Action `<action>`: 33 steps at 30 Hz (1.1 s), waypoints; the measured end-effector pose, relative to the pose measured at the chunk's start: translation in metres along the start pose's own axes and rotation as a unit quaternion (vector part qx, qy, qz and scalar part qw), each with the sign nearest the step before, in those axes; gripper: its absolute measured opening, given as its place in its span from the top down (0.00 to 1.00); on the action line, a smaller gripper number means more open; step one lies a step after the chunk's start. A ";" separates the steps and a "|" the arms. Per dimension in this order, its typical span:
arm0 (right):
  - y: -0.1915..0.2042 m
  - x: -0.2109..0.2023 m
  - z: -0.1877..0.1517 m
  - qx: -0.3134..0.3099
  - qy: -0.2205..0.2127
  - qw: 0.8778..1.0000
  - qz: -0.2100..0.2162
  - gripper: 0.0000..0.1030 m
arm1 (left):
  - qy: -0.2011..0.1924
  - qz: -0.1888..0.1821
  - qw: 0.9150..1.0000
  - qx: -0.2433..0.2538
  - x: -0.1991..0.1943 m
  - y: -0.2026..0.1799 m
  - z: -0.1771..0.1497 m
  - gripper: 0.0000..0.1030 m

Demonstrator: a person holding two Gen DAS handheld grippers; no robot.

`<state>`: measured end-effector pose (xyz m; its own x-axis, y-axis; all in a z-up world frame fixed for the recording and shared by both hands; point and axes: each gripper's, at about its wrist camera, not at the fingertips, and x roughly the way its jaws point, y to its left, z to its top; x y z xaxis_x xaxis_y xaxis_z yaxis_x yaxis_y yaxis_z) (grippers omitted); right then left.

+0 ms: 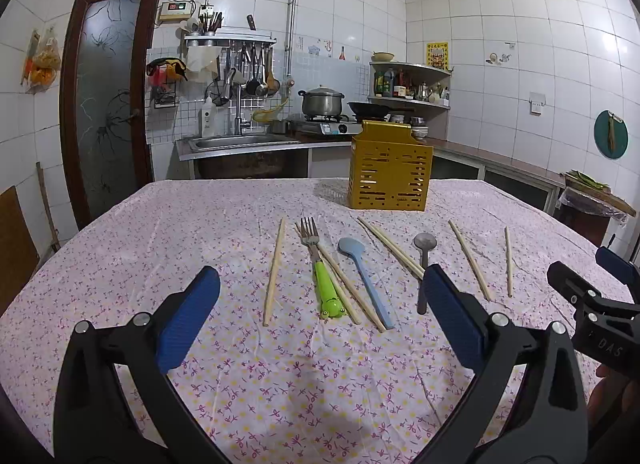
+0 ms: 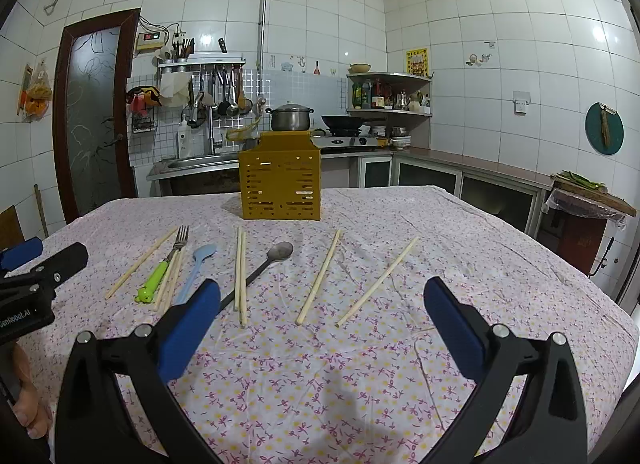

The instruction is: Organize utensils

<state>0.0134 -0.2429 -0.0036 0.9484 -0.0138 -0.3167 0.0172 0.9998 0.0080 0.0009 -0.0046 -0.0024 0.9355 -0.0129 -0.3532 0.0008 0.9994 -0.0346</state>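
Hovering above the near edge of the table (image 1: 120,248), your left gripper (image 1: 320,304) has its blue pads spread wide and grasps nothing. Your right gripper (image 2: 322,318) hangs the same way beside it, released and empty, over the flowered cloth.

The utensils lie in a loose row across the middle of the table, all flat on the cloth. From your left: a single chopstick (image 1: 274,270) lies by itself. Next comes the fork (image 1: 314,254) with a green handle that ends in a small frog face, and a pair of chopsticks (image 1: 344,284) crosses under or against that handle; you cannot tell which from here. Just beside them is the light blue spoon (image 1: 362,276), bowl pointing away from you. Another pair of chopsticks (image 2: 240,274) lies side by side and touching, and the dark metal spoon (image 2: 276,256) runs just beside them, its handle passing behind your right gripper's left pad in the right wrist view. Farther to your right, two more single chopsticks (image 2: 320,276) (image 2: 378,282) lie apart from each other and from the rest.

The yellow slotted holder (image 1: 390,170) stands upright at the far side of the table, well behind the row of utensils. A few pale sticks show through its slots.

Behind the table are the sink (image 1: 236,142), a pot (image 1: 322,100) and a dark pan (image 1: 370,108) on the stove.
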 end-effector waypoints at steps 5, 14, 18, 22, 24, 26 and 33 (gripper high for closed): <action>-0.001 0.000 -0.001 0.001 -0.001 1.000 -0.001 0.04 | -0.001 0.000 1.000 0.001 0.001 0.000 0.000 0.05; -0.002 -0.001 -0.001 0.001 0.000 1.000 -0.002 0.04 | -0.001 -0.001 1.000 0.000 0.000 0.000 -0.001 0.05; -0.003 0.000 -0.001 0.002 0.000 1.000 -0.001 0.04 | -0.001 0.000 1.000 0.002 0.000 0.000 -0.001 0.05; -0.003 0.000 -0.001 0.002 -0.001 1.000 -0.002 0.04 | -0.002 -0.001 1.000 0.001 0.000 0.000 -0.001 0.05; -0.003 0.000 -0.001 0.002 -0.001 1.000 -0.002 0.04 | -0.002 -0.001 1.000 0.001 0.000 0.000 -0.001 0.05; -0.003 0.000 -0.001 0.002 0.000 1.000 -0.002 0.04 | -0.001 -0.001 1.000 0.001 0.000 0.000 -0.001 0.05; -0.002 0.000 -0.001 0.002 0.000 1.000 -0.002 0.04 | -0.001 -0.001 1.000 0.001 0.000 0.000 -0.001 0.05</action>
<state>0.0134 -0.2450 -0.0048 0.9485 -0.0187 -0.3162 0.0233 0.9997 0.0110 0.0005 -0.0046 -0.0034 0.9365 -0.0141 -0.3504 0.0027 0.9995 -0.0330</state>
